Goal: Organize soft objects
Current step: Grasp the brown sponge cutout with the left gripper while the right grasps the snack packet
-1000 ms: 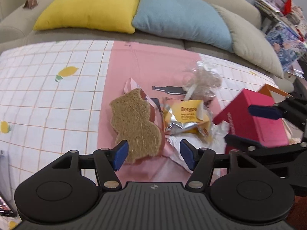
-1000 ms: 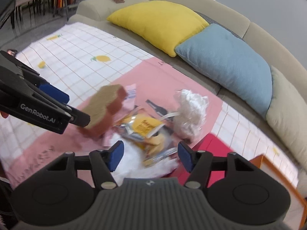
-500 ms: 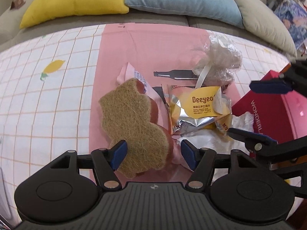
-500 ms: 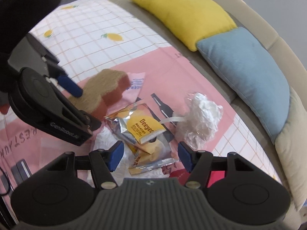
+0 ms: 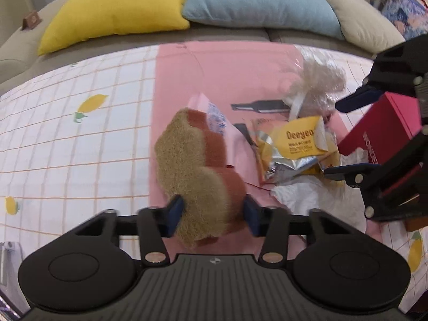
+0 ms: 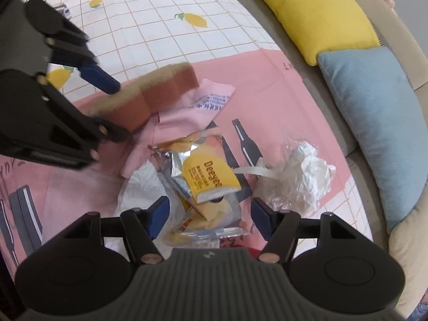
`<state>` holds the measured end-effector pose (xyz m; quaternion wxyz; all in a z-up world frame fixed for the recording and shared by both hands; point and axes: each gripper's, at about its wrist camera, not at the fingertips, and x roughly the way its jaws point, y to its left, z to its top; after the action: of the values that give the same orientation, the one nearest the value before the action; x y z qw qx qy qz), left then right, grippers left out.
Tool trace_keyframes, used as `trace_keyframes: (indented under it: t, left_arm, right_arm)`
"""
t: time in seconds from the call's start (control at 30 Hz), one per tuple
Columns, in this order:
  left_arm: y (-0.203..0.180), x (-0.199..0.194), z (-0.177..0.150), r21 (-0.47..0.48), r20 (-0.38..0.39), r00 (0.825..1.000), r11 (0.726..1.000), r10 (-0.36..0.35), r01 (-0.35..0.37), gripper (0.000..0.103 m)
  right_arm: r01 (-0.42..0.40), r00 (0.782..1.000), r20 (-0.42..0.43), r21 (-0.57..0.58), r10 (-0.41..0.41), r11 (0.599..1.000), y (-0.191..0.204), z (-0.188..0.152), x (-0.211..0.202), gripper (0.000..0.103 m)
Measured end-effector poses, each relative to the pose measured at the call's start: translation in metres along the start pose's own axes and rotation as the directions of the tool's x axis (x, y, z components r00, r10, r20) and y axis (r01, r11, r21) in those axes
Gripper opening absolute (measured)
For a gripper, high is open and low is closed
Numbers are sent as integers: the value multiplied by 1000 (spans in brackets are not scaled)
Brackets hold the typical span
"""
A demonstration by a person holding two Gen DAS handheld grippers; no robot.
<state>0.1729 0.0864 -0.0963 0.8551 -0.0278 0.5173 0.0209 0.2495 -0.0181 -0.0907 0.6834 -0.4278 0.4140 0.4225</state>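
A brown sponge (image 5: 192,171) with a tan scouring face lies tilted on the pink strip of the cloth. My left gripper (image 5: 212,212) is closing on its near end, and both blue pads press its sides. In the right wrist view the sponge (image 6: 149,99) sits between the left gripper's (image 6: 115,109) fingers. My right gripper (image 6: 210,214) hangs over a yellow and silver snack wrapper (image 6: 211,176). Its jaws are opening, and the wrapper lies below the gap, untouched. A pink packet (image 6: 203,104), a crumpled clear plastic bag (image 6: 299,176) and white tissue (image 6: 141,184) lie around the wrapper.
A red box (image 5: 379,131) stands at the right, behind the right gripper (image 5: 339,137). Yellow (image 5: 117,8), blue (image 5: 256,0) and beige (image 5: 361,18) pillows rest on the sofa behind. The white checked cloth (image 5: 80,147) with lemon prints spreads to the left.
The left gripper's jaws have come in from wide apart onto the sponge. The right gripper has rolled and come closer over the snack wrapper.
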Motion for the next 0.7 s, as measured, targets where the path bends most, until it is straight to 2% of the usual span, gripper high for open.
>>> trace_keyframes:
  t: [0.13,0.23,0.37,0.4,0.47,0.53,0.7]
  left_arm:
    - [12,-13,0,-42,36,999,999,8,-6,40]
    - [15,-18,0,-63,48,999,998,11,-8,40]
    - [14,-23,2,-61,68,997,998,22,-18,39]
    - [14,-24,3,-63,70,997,998,20,-15,39]
    - [13,-27,3,-70,74,997,998,13,-7,39]
    - [12,-32,3,-72,81,997,997,9,-3,39]
    - [7,-42,2,-73,100,995,997,4,3,39]
  right_arm:
    - [-54,996,-73,68,59,996,-14,14,17,67]
    - [-89,986,-123,151,108,985,-24,21,30,67]
    - [-89,984,-141,157,112,984,-21,26,39,64]
    - [-90,982,-148,155,113,984,-19,26,42,61]
    - [-99,983,-140,155,121,983,-16,26,43,44]
    - [-119,984,-117,155,138,981,-14,24,39,18]
    - [-112,988,-94,145,126,983,-8,21,28,6]
